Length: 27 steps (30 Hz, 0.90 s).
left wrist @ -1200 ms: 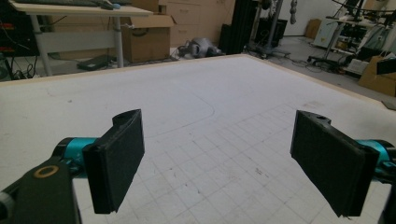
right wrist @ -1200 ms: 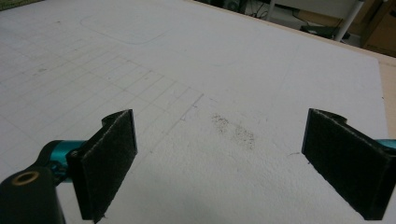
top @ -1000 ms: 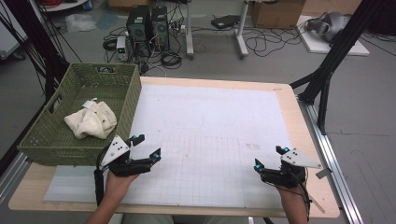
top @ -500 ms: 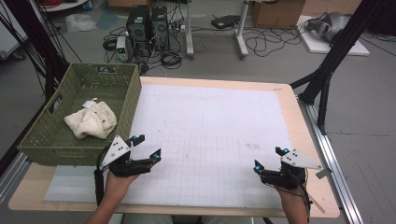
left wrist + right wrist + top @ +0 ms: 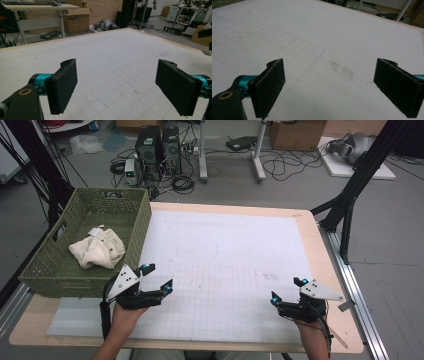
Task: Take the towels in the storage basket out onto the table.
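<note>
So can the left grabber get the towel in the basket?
Probably yes. The left gripper is open beside the basket, whose top is open. The cream towel lies uncovered inside, but the gripper must lift over the near wall.

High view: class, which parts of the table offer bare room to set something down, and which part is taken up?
The white mat is bare between the left gripper and the right gripper, and on to the far edge. The left end is crowded: the green basket stands there, holding a cream cloth.
</note>
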Available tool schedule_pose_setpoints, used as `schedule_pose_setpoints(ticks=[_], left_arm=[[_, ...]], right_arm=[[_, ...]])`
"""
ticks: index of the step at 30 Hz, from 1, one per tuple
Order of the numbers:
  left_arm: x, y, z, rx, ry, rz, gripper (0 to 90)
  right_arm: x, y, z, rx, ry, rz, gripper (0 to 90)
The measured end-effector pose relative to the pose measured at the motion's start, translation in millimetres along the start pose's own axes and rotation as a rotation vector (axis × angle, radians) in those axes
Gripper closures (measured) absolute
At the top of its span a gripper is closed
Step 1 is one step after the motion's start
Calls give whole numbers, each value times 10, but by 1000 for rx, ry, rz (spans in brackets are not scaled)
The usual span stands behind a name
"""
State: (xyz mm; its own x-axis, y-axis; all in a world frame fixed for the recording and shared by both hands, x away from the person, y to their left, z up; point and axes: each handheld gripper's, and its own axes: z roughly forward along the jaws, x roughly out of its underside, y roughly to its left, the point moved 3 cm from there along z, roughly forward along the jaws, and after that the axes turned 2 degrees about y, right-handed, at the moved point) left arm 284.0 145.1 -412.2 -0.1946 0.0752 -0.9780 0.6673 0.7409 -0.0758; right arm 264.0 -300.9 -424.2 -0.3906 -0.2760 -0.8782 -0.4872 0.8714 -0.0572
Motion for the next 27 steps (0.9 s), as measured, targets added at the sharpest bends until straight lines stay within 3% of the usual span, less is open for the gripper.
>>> schedule_pose_setpoints(ticks=[7, 14, 21, 26, 27], left_arm=[[-172, -31, -69, 22, -7, 3, 183], [-397, 40, -164, 28, -20, 0, 181], [-707, 246, -280, 22, -43, -16, 181], [-970, 512, -410, -23, -63, -14, 181], [-970, 512, -410, -23, -63, -14, 182]], right_arm=[[-4, -7, -8, -2, 2, 7, 95], [6, -29, -21, 2, 2, 9, 95], [7, -34, -20, 4, 7, 8, 95], [11, -27, -11, 5, 12, 8, 95], [11, -27, -11, 5, 12, 8, 95]])
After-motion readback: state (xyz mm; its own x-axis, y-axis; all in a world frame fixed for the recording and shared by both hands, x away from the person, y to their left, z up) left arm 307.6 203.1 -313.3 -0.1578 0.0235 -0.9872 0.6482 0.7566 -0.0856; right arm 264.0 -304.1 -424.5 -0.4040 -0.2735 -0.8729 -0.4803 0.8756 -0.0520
